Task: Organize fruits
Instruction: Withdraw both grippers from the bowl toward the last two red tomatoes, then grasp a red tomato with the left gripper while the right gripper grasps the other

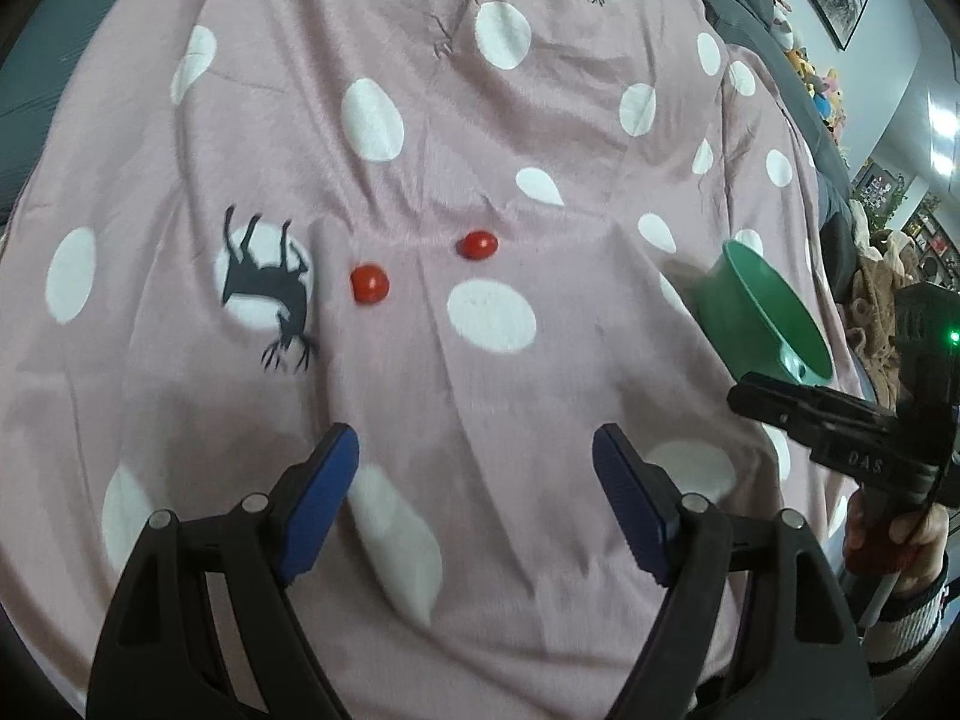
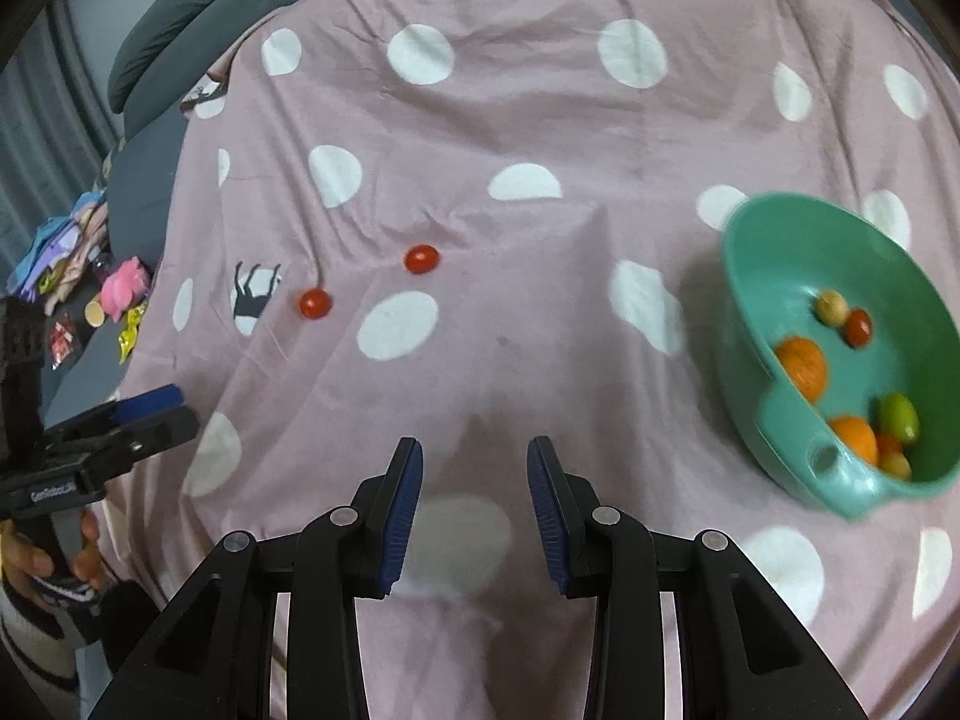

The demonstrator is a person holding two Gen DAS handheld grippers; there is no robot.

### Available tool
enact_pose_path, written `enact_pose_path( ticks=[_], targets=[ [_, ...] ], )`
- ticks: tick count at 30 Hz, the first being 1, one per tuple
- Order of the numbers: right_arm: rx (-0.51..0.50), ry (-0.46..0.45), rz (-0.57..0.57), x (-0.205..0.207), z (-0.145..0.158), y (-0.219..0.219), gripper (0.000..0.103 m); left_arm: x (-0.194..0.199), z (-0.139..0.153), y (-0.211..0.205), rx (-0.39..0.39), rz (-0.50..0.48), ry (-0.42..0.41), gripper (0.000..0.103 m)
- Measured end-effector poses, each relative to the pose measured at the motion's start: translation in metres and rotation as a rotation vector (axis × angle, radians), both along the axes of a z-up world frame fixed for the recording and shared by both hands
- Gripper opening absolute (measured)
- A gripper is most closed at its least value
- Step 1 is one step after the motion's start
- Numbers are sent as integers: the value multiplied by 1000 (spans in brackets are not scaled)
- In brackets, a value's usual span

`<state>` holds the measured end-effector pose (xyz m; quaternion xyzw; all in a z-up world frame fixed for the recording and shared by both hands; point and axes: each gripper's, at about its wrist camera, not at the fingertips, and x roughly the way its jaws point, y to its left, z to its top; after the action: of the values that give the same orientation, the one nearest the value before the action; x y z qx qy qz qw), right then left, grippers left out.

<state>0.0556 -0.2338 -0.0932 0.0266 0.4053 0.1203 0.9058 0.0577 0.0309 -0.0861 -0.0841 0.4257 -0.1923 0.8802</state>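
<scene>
Two red cherry tomatoes lie on the pink spotted blanket: one on the left (image 1: 369, 284) (image 2: 315, 303) and one on the right (image 1: 478, 245) (image 2: 422, 258). A green bowl (image 2: 756, 276) (image 1: 738, 300) stands to the right and holds several fruits, among them two oranges (image 2: 801, 365) and a green fruit (image 2: 900, 417). My left gripper (image 1: 477, 456) is open and empty, short of the tomatoes. My right gripper (image 2: 474, 456) is open and empty, left of the bowl.
The blanket (image 2: 510, 120) covers a bed with dark grey bedding (image 2: 192, 18) at its far edge. Small toys and packets (image 2: 108, 300) lie on the left. Each gripper shows in the other's view: the right one (image 1: 840, 426), the left one (image 2: 120, 420).
</scene>
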Motion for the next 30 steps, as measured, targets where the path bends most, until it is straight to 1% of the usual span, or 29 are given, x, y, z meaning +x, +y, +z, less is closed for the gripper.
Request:
enact_pose_path(
  ticks=[5, 11, 14, 18, 20, 24, 26, 28, 30],
  targets=[
    [5, -4, 52, 32, 0, 18, 36, 34, -7, -7, -4, -9, 17, 73],
    [35, -5, 87, 70, -2, 33, 36, 73, -14, -13, 24, -14, 35, 73],
    [48, 13, 100, 87, -7, 37, 36, 92, -22, -16, 48, -10, 62, 73],
    [25, 35, 137, 114, -16, 47, 36, 109, -32, -19, 78, 5, 96, 72],
    [13, 53, 154, 125, -20, 52, 36, 116, -34, -20, 80, 18, 109, 72],
    [-8, 61, 201, 144, -26, 62, 36, 127, -35, -24, 109, 24, 100, 72],
    [-24, 68, 194, 152, -28, 64, 36, 131, -36, -25, 86, -6, 103, 72],
    [-23, 67, 181, 155, -29, 62, 36, 135, -37, -26, 21, -50, 114, 70],
    [0, 66, 170, 157, -28, 56, 36, 134, -36, -25, 27, -45, 98, 70]
  ],
)
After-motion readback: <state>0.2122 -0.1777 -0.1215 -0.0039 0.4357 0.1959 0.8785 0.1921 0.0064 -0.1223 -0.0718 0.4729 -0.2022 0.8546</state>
